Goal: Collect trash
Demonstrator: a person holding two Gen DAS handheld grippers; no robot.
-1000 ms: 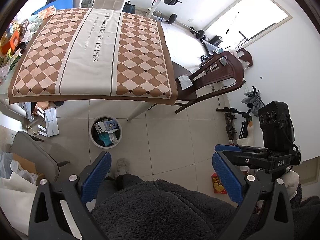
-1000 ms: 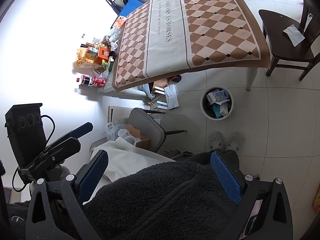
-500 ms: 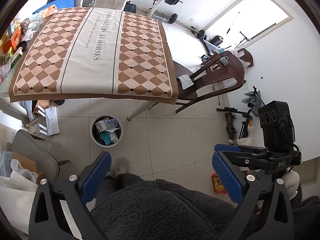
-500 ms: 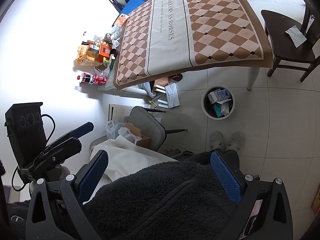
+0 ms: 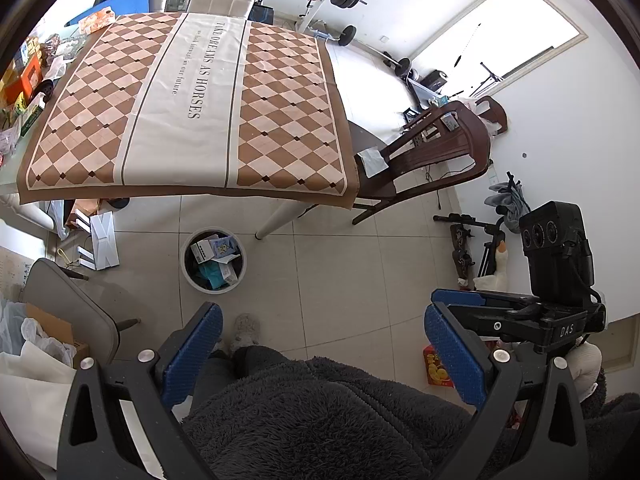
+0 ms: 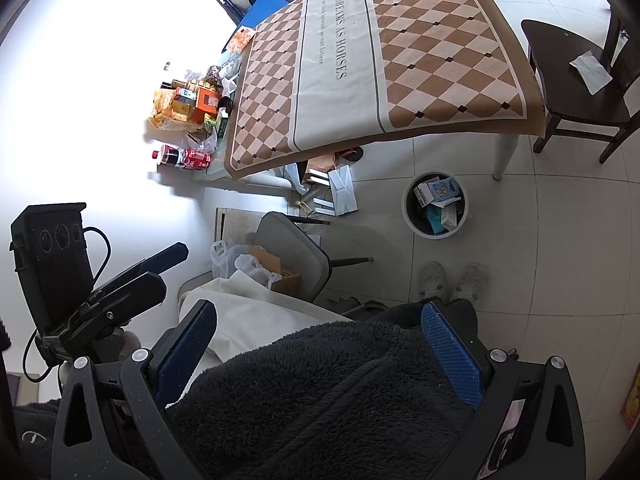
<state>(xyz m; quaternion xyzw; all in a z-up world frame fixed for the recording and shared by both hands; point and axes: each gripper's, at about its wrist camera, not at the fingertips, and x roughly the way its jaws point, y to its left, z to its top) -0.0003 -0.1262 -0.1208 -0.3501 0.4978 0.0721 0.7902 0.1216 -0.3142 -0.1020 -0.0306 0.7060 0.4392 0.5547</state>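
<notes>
Left wrist view: the left gripper is held high over the tiled floor with its jaws spread wide and nothing pinched, and the right gripper is carried likewise, jaws spread and empty, presumably so that the room can be surveyed for the next piece. The trash bin is stood upright, mouth up, on the floor just beside the desk leg, where dropping is easy; boxes and wrappers are already piled inside. A crumpled paper is left lying flat on the wooden chair seat, its long axis running diagonally across the seat, judged the likeliest remaining trash.
</notes>
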